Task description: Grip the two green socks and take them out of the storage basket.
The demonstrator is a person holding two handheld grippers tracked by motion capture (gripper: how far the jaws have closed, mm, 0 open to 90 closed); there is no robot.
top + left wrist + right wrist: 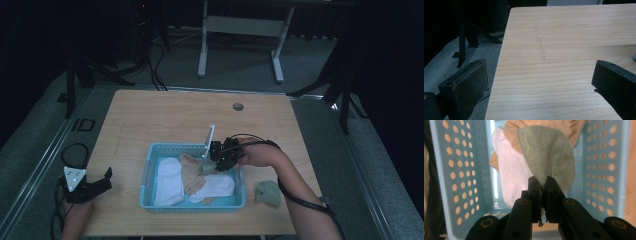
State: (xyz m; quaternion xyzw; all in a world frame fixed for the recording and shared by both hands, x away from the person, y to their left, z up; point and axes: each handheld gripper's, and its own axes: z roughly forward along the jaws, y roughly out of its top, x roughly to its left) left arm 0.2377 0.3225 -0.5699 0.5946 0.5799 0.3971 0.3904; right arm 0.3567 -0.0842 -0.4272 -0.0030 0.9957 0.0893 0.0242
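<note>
Right gripper [543,182]: clamped on grey-green sock [549,155], held above blue basket [456,170]. Left gripper [540,80]: jaws spread wide, nothing gripped, over table [564,37].

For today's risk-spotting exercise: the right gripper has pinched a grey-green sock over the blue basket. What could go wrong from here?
1. The right gripper pinches only an edge of the grey-green sock, so the sock could slip free.
2. The sock hangs against the tan sock and the white sock, which might drag along.
3. The hanging sock could snag the blue basket rim.
</note>
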